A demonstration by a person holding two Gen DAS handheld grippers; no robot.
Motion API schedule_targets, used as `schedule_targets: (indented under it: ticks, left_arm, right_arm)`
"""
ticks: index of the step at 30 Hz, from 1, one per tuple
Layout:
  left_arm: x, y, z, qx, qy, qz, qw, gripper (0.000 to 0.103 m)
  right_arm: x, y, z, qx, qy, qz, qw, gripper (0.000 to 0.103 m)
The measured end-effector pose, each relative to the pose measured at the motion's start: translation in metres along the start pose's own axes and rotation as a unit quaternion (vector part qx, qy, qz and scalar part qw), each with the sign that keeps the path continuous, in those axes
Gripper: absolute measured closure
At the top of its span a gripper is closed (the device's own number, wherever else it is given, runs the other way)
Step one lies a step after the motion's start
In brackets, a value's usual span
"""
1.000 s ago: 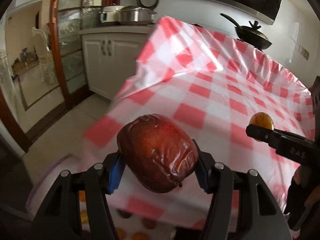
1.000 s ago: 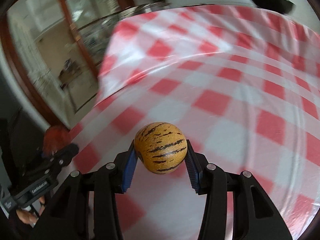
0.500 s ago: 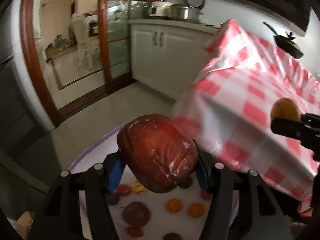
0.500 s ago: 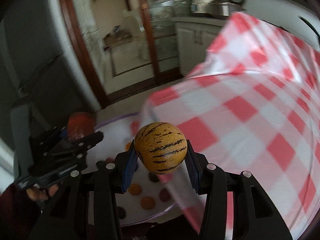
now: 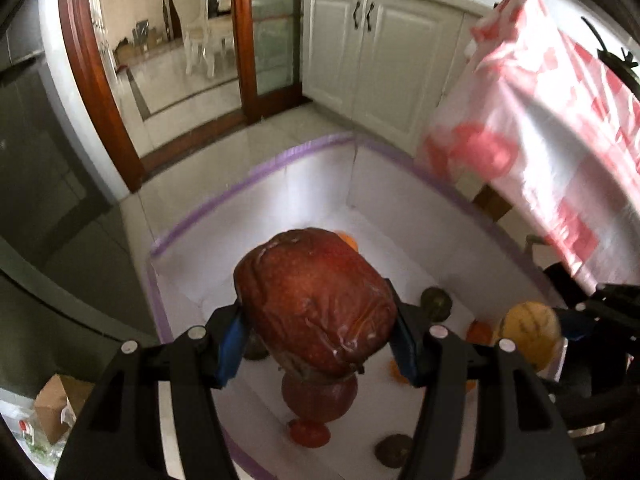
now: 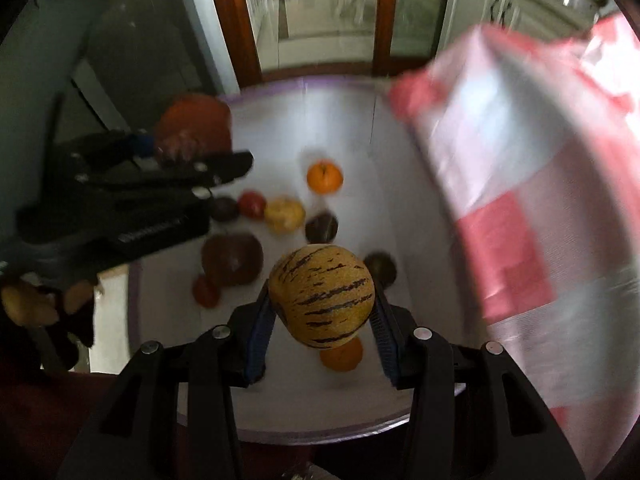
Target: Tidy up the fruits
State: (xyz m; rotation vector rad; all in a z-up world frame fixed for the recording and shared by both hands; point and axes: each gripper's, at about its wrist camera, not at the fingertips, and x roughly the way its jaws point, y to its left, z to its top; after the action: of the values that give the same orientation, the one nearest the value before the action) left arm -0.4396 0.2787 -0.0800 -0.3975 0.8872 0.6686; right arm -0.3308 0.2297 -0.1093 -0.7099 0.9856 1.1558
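My left gripper is shut on a large wrinkled red fruit and holds it above a white box with a purple rim on the floor. My right gripper is shut on a small yellow melon with dark stripes, also above the box. Several fruits lie in the box: an orange, a dark red fruit, a yellow one. The left gripper with the red fruit shows at the left of the right wrist view; the melon shows at the right of the left wrist view.
The table with the red and white checked cloth hangs over the box's right side. White cabinets and a wood-framed glass door stand behind. A cardboard box lies on the floor at the lower left.
Both grippers have swung left and down from over the table to over the box on the floor. Each still holds its fruit.
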Motion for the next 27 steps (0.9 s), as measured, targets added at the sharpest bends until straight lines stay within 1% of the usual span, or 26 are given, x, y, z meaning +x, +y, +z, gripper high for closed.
schedule_targets:
  ticks: [2,6,8,9,10,12,13,15,17,18,19,20,21,23,24,25,26,27]
  left_arm:
    - [0.007,0.001,-0.003,-0.001,0.012,-0.002,0.9999,0.042]
    - [0.013,-0.001,-0.006,-0.001,0.017,0.006,0.9998,0.042]
    - [0.016,-0.001,-0.007,-0.004,0.019,0.001,0.9998,0.041]
    - [0.016,0.000,-0.008,-0.007,0.016,-0.003,0.9998,0.036]
    - [0.014,-0.001,-0.007,-0.006,0.005,0.001,1.0000,0.019]
    - [0.011,-0.001,-0.006,0.004,-0.010,0.011,0.9999,0.001]
    - [0.009,-0.003,-0.005,0.011,-0.016,0.013,0.9997,0.001]
    - [0.010,-0.003,-0.001,0.014,-0.011,0.011,0.9998,0.001]
    - [0.010,-0.003,-0.001,0.010,-0.007,0.010,0.9999,0.001]
    - [0.009,-0.002,0.000,0.009,-0.010,0.011,0.9998,0.001]
    - [0.006,-0.001,0.000,0.009,-0.013,0.013,0.9998,0.001]
    - [0.003,-0.001,0.001,0.011,-0.017,0.020,0.9996,0.001]
    - [-0.001,-0.002,0.003,0.015,-0.024,0.031,0.9991,0.001]
    - [-0.015,-0.004,0.007,0.018,-0.055,0.073,0.9956,0.001]
    - [-0.022,-0.005,0.009,0.016,-0.067,0.097,0.9929,0.001]
    - [-0.031,-0.006,0.012,0.011,-0.076,0.124,0.9893,0.001]
    - [-0.033,-0.007,0.014,0.008,-0.075,0.128,0.9890,0.001]
    - [-0.034,-0.007,0.016,0.006,-0.069,0.121,0.9902,0.001]
  right_arm:
    - [0.013,-0.003,0.001,0.002,0.017,0.001,1.000,0.057]
    - [0.024,-0.001,-0.001,0.002,0.028,-0.002,1.000,0.057]
    - [0.028,-0.004,0.000,0.003,0.033,-0.004,0.999,0.057]
    - [0.028,-0.005,0.000,0.004,0.035,-0.005,0.999,0.056]
    - [0.030,-0.007,0.002,0.004,0.036,-0.006,0.999,0.056]
    - [0.030,-0.007,0.005,0.005,0.032,-0.006,0.999,0.055]
    - [0.028,-0.007,0.006,0.006,0.028,-0.006,1.000,0.055]
    - [0.024,-0.007,0.006,0.006,0.021,-0.007,1.000,0.050]
    - [0.018,-0.007,0.006,0.003,0.015,-0.010,1.000,0.041]
    - [0.016,-0.006,0.006,-0.001,0.013,-0.011,1.000,0.039]
    - [0.013,-0.004,0.005,-0.004,0.012,-0.012,1.000,0.034]
    - [0.010,-0.003,0.004,-0.009,0.009,-0.013,1.000,0.029]
    - [0.009,-0.004,0.004,-0.012,0.007,-0.013,1.000,0.027]
    - [0.000,-0.003,0.004,-0.015,-0.005,-0.013,1.000,0.018]
    - [-0.006,-0.003,0.004,-0.016,-0.014,-0.014,1.000,0.016]
    - [-0.008,-0.004,0.005,-0.016,-0.018,-0.016,1.000,0.016]
    - [-0.009,-0.004,0.006,-0.015,-0.020,-0.021,0.999,0.016]
    - [-0.010,-0.006,0.007,-0.011,-0.020,-0.023,0.999,0.016]
